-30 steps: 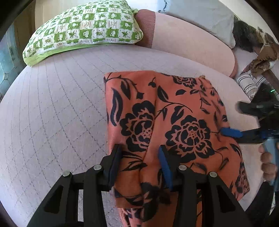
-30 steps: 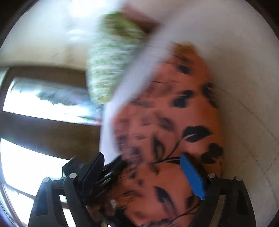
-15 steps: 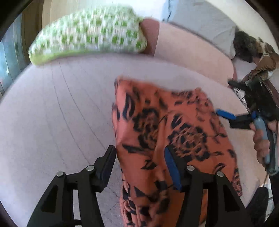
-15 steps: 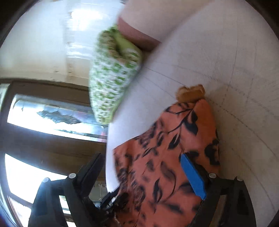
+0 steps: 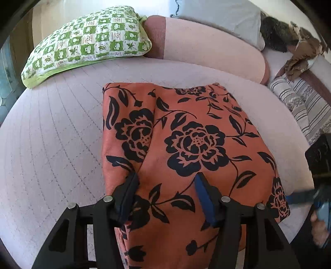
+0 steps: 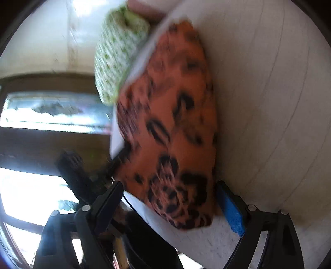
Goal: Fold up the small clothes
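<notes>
An orange garment with black flowers lies folded on the pale quilted bed; its near end hangs over the bed's front edge. My left gripper is open just above the garment's near part, one finger on each side of a fold line. The right gripper shows at the garment's right corner in the left wrist view. In the blurred, tilted right wrist view the right gripper is open with the garment's corner between its fingers; I cannot tell if they touch it.
A green and white checked pillow lies at the bed's far left, beside a pink bolster. A grey pillow and dark and brown clothes lie at the far right. A striped cloth lies right.
The left gripper has pulled back and settled over the garment's near end. The right gripper has moved from the garment's right side down to its near right corner, tilted sideways.
</notes>
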Available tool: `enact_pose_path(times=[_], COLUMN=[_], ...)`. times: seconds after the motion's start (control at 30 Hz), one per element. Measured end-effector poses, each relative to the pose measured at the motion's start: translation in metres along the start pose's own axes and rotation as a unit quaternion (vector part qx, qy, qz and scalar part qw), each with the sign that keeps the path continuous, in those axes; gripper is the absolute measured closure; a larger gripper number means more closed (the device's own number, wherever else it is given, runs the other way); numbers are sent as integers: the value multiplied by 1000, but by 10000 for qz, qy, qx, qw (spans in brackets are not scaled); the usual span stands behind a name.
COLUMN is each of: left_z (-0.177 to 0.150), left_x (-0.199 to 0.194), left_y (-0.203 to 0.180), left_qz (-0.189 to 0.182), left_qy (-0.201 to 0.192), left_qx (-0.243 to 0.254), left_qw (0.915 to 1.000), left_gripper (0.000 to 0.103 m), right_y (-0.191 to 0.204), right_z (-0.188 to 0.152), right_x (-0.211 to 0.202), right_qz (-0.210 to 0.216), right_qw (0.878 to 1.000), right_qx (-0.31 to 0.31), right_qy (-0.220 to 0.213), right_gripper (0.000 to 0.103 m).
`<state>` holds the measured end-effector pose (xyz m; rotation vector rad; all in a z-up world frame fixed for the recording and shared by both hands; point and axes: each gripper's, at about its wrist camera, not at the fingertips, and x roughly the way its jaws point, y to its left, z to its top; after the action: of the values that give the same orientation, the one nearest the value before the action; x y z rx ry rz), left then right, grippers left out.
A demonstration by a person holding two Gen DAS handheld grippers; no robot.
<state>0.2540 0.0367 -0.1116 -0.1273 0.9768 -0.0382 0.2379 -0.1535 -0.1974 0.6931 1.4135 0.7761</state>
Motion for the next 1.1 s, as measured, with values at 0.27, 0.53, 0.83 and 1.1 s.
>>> enact_pose_path(times=[0.27,0.53,0.83,1.1], left_z=[-4,-4,-5,-4], left_x=[4,2,2,3], left_y=[-3,2,7,9], left_qz=[36,-52,-231,-362], left_qy=[-54,-100,-171,-174], left_qx=[7,7,-107,-86], left_qw=[10000,9999,9995,9992], left_gripper=[45,45,45,45], right_y=[-3,4,25,30], right_z=[-9,52,67,100], right_x=[5,-37,11,-5], right_qz=[-395,-242,-894,-829], right_qw=[9991,9950,9920,9900], right_qx=[-116,-75,-771,-552], right_qy=[-60,-966,-448,-1000], right_gripper=[73,15,61,18])
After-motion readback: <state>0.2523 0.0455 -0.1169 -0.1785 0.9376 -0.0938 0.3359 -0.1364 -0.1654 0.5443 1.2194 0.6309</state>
